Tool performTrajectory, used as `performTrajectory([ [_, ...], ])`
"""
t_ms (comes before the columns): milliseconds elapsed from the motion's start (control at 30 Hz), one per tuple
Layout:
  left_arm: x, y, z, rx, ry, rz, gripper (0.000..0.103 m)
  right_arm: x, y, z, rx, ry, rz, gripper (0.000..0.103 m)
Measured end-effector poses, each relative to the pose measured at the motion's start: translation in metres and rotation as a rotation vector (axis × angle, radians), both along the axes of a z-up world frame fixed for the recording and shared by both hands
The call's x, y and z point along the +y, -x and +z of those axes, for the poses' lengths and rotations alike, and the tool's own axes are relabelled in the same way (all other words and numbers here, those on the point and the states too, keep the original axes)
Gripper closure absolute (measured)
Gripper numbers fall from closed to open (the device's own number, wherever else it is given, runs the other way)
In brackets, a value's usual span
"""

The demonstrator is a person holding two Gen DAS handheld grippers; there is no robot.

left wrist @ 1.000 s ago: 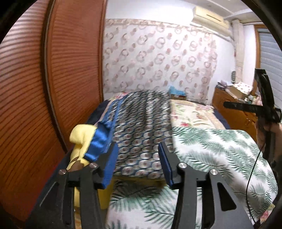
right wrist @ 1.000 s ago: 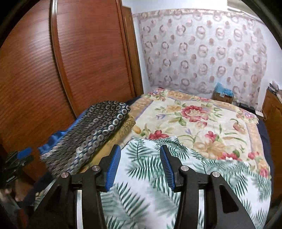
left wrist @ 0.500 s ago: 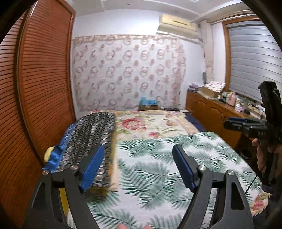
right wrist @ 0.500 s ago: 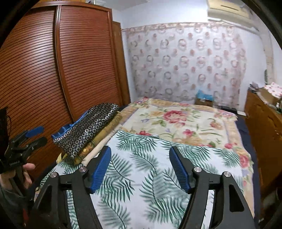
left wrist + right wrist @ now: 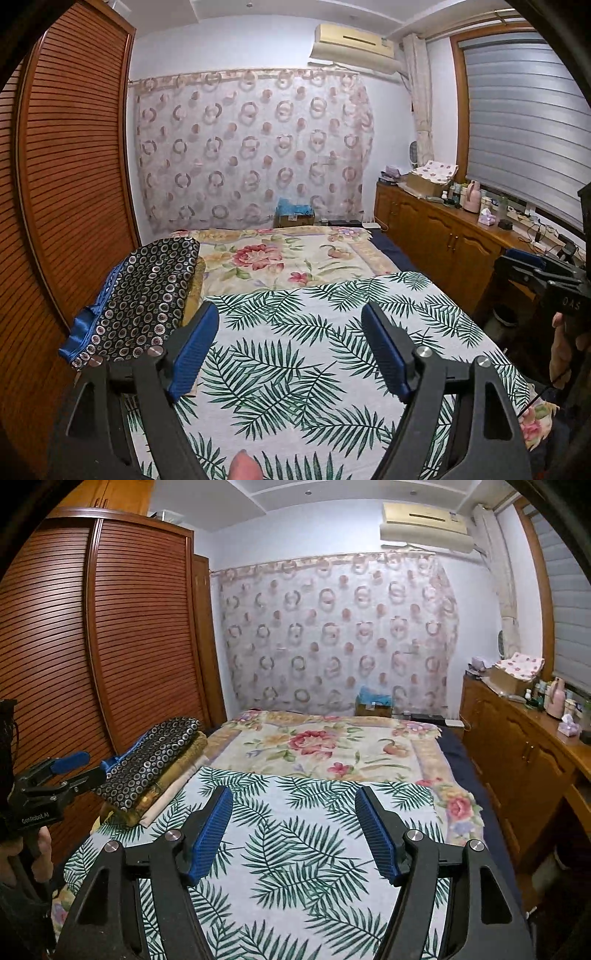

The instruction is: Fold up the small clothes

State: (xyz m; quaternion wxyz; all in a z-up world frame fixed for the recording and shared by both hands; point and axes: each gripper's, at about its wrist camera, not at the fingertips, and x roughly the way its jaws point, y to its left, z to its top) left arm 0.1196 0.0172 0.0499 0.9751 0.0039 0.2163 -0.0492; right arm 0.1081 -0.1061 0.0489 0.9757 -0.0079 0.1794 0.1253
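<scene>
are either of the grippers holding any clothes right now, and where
No. The left gripper and the right gripper are both open and empty; the folded pile lies untouched.

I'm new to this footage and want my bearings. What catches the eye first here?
The palm-leaf sheet spread over the near half of the bed stands out, bare under both open tools, left tool and right tool. At its left edge, beside the slatted wooden wardrobe, sits a stack of folded clothes topped by a dark ring-patterned piece.
</scene>
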Motion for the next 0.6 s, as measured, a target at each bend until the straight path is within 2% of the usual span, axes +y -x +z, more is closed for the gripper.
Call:
performTrajectory([
  [267, -0.010, 0.001, -0.002, 0.002, -0.016, 0.004, 0.023, 0.005, 0.008, 0.000, -0.011, -0.017, -0.023, 0.032],
  [600, -0.005, -0.001, -0.002, 0.004, 0.019, 0.016, 0.023, 0.003, 0.014, 0.000, -0.024, -0.018, -0.039, 0.032],
])
